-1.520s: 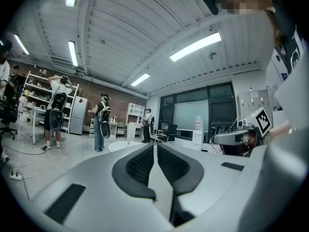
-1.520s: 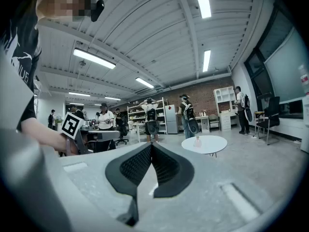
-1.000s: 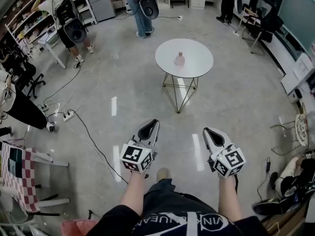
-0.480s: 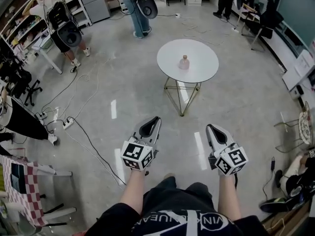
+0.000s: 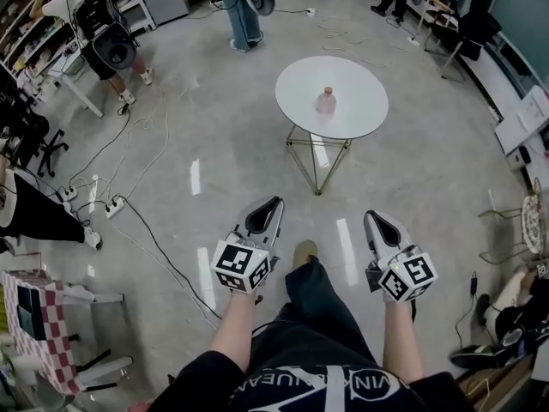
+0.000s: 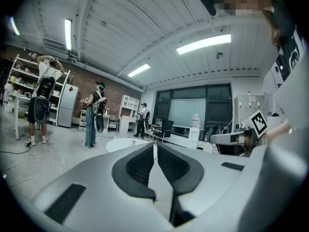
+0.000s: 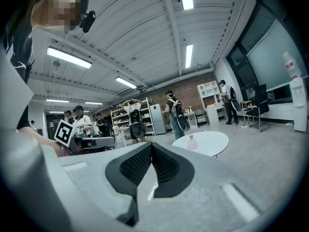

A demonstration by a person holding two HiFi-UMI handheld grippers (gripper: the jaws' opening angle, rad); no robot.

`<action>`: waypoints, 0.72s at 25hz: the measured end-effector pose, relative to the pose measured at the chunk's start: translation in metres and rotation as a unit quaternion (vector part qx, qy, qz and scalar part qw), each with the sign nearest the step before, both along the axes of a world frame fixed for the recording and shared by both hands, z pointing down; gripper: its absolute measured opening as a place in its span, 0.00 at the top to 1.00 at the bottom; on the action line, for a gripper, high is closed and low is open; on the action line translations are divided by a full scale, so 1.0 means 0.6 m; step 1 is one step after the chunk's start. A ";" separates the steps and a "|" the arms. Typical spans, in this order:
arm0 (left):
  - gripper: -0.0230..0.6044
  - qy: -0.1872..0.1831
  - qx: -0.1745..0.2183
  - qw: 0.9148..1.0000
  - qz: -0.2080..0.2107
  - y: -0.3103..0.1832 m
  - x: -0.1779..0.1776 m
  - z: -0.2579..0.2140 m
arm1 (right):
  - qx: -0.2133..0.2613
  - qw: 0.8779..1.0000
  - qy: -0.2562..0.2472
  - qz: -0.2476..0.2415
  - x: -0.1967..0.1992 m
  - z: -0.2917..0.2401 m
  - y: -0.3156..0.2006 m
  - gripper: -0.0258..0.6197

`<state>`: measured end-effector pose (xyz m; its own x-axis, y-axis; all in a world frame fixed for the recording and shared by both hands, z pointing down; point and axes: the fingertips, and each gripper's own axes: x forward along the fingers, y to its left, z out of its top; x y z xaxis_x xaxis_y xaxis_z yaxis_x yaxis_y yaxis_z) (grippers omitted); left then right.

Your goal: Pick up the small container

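Your left gripper (image 5: 273, 202) and right gripper (image 5: 371, 216) both have jaws pressed together, nothing between them, held low over the floor (image 5: 171, 170). The small container (image 5: 326, 101) stands upright on the round white table (image 5: 296, 93), well ahead of both grippers.

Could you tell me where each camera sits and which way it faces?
Head view: on the head, steeply down at table and bottle; arms, legs, left gripper and right gripper show.
Left gripper view: on that gripper, level, forward; its shut jaws show.
Right gripper view: likewise, facing the bottle.
Shared: the table.
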<state>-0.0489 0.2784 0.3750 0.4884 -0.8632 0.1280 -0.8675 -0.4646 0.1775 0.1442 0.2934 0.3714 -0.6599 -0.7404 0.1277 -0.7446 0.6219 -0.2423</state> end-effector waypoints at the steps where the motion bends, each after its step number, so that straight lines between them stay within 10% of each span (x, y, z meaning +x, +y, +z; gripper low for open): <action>1: 0.92 0.000 0.000 1.000 -0.001 -0.007 -0.004 0.002 | 0.001 1.000 0.000 -0.003 -0.005 0.001 -0.010 0.95; 18: 0.92 0.010 -0.004 1.000 0.008 -0.203 -0.037 0.003 | -0.012 0.999 0.021 -0.045 -0.075 0.026 -0.214 0.95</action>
